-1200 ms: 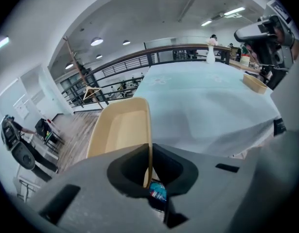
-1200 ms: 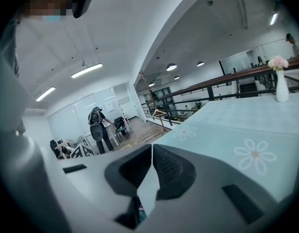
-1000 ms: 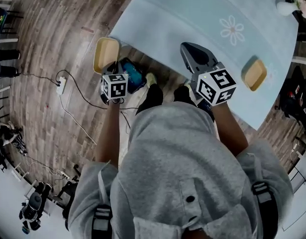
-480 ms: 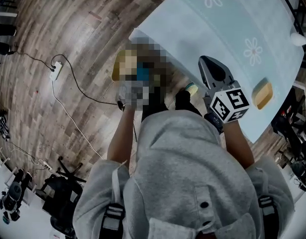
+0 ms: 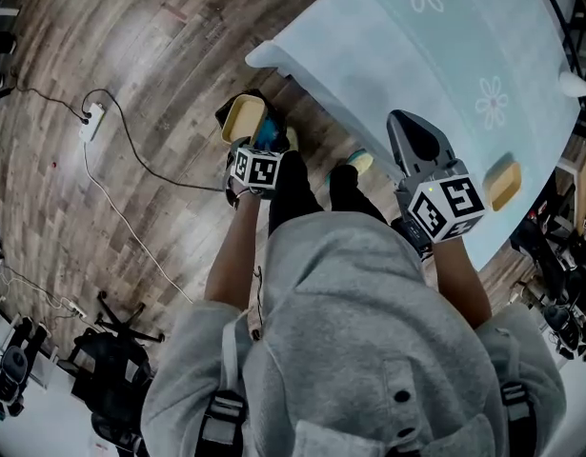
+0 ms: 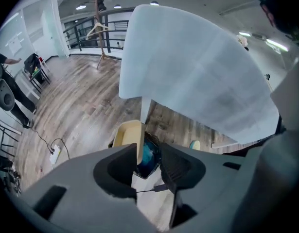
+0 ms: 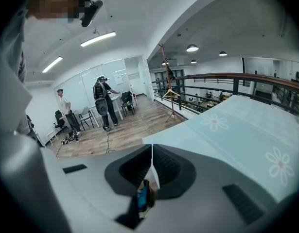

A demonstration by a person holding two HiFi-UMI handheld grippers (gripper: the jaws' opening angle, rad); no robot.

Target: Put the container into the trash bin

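Head view put you at the release step. The table (image 5: 397,55) filled the upper right of the frame. The trash bin (image 5: 269,137) sat on the floor just off the table's near corner, upper centre, dark with a blue lining. The container (image 5: 243,119), tan and tray-shaped, stood on edge at the bin's left rim. My read: over the mouth, not yet down inside.

Your left gripper (image 5: 254,147) was right above it, pointing steeply down. In the left gripper view its jaws were opening. The container wall stood between them against the left pad, with a gap on the other side, so no pinch. Your right gripper (image 5: 409,127) hung over the table edge at centre right, jaws pressed together on nothing.

Next move, as I judge it: let the container fall clear. Confirm it lands in the bin and doesn't hang on the rim, then lift the left gripper out without snagging the wall.

Hard to make out:
- The marker cube covered the left jaw tips in head view.
- Bin depth and contents weren't visible.
- I couldn't tell whether the container's lower edge touched the liner.
- A second tan container (image 5: 503,181) sat small at the table's right edge.
- A blue sliver showed under the right jaws and couldn't be identified.
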